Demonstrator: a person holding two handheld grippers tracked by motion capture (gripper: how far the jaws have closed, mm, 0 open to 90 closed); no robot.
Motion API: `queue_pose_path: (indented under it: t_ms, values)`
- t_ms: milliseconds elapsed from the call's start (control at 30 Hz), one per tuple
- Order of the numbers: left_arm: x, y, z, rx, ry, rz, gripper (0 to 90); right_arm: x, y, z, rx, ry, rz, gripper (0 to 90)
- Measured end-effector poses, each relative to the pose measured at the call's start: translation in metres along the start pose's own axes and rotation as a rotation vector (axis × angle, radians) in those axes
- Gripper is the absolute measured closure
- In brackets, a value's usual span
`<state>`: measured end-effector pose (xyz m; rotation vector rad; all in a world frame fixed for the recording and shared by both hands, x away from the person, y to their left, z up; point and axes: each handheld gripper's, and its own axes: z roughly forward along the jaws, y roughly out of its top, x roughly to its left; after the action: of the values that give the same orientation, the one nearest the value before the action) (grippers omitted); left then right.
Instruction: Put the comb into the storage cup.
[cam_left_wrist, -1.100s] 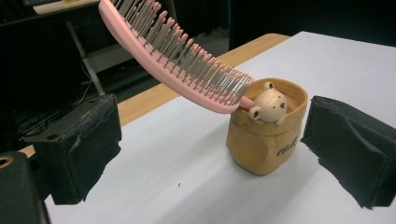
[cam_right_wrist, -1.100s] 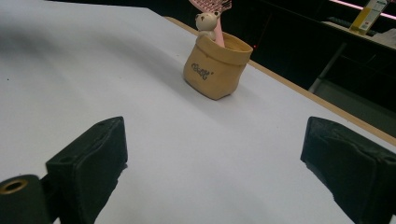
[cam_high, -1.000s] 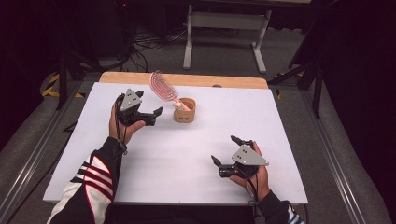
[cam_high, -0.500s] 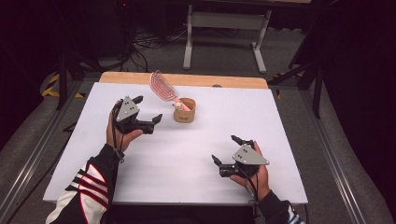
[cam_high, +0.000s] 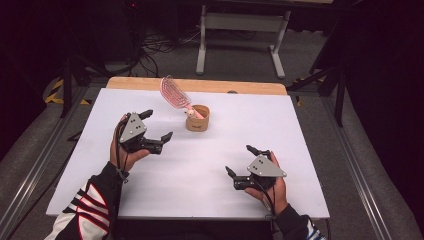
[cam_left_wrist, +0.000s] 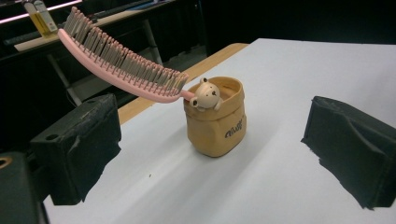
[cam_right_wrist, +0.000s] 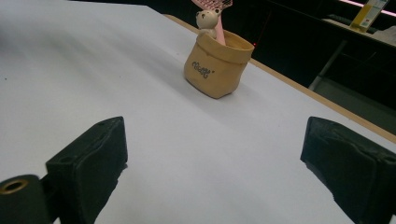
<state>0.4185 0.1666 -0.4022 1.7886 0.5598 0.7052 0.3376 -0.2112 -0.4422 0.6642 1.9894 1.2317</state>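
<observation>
White table (cam_high: 310, 125) carries a tan pouch-shaped cup (cam_high: 198, 119) near the middle of its far edge with a pink hairbrush (cam_high: 175, 91) leaning out, so the released left gripper (cam_high: 157, 129), just beside it, should probably close squarely on the handle, while the right gripper (cam_high: 239, 164) waits released near the front edge.

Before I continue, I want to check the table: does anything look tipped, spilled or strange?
Nothing is spilled or tipped. The tan holder stands upright; the pink hairbrush leans far out over its rim, handle inside, which looks top-heavy.
</observation>
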Motion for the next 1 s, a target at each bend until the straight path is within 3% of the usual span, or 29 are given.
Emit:
queue_pose_path:
  t_ms: [700, 1000]
  values:
    - [-0.017, -0.004, -0.011, 0.003, -0.050, 0.023, 4.9, 0.000, 0.000, -0.002, -0.004, -0.007, -0.009, 7.7]
    - [-0.025, -0.002, -0.014, 0.005, -0.068, 0.054, 4.8, 0.000, 0.001, -0.003, -0.006, -0.010, -0.015, 7.7]
